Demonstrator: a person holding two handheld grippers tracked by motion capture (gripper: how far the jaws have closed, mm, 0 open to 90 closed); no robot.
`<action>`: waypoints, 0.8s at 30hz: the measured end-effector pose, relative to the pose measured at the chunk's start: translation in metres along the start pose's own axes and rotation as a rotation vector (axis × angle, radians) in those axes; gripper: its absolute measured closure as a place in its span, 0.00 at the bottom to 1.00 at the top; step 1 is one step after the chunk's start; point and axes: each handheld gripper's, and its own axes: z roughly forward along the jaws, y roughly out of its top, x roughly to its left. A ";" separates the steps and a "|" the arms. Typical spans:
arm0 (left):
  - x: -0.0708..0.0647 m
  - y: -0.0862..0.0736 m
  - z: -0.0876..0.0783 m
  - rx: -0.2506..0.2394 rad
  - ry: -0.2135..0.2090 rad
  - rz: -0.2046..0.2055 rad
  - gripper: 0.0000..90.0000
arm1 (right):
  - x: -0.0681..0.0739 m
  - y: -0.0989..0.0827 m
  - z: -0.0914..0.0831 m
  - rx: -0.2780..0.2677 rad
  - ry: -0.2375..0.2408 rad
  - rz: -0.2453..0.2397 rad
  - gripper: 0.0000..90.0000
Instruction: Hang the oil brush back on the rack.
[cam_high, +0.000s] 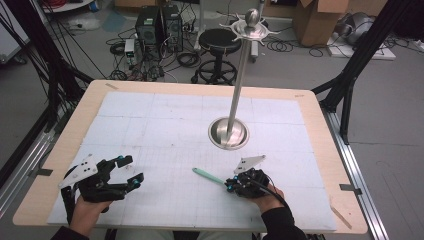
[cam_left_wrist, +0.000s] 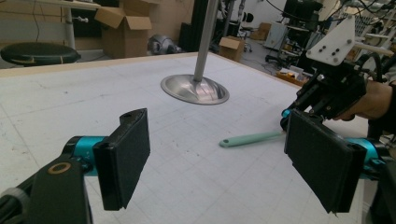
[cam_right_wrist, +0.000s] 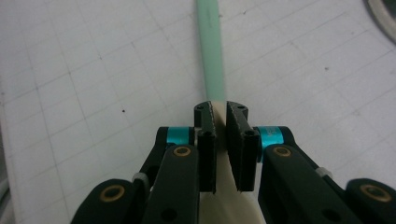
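**Right jaws pinched on the near end of the green-handled utensil, stand ahead and to the right**

High view: my right gripper (cam_high: 231, 186) sits low on the white mat (cam_high: 150, 130), closed on the near end of a mint-green utensil (cam_high: 207, 175). The handle's long axis runs from my jaws up and to the left, lying flat on the mat. My left gripper (cam_high: 131, 171) rests well apart on the left side, jaws spread wide and holding nothing, so the right hand is plainly the nearer one. Beyond the handle's free end stands a tall metal stand (cam_high: 240, 75), its round base (cam_high: 228, 133) on the mat and a hooked ring at the top. I judge any lift toward those hooks must go forward and a little right, with the pole itself the one thing in the way.

Left gripper view: between my own two open pads, I see the green handle (cam_left_wrist: 252, 138) lying across the mat, its rounded tip pointing toward the left of the picture. My right gripper (cam_left_wrist: 327, 91) clasps its other end. The stand's base (cam_left_wrist: 195, 88) lies farther off, behind the handle, apart from it.

Right gripper view: my right jaws are clamped close, with a pale flat part of the utensil between them, and the handle (cam_right_wrist: 211, 46) runs straight ahead from my fingertips, in line with the gripper. An edge of the base (cam_right_wrist: 383, 18) shows at the top right.
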 end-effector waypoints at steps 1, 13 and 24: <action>0.000 0.000 0.000 0.000 -0.001 -0.003 0.25 | 0.000 0.000 -0.002 -0.011 0.000 0.006 0.92; -0.002 0.001 0.001 -0.034 -0.030 -0.027 0.22 | 0.005 -0.003 -0.017 -0.132 0.045 0.045 0.92; -0.013 0.004 0.015 -0.032 -0.188 -0.002 0.26 | 0.025 0.005 -0.031 -0.285 0.172 -0.008 0.92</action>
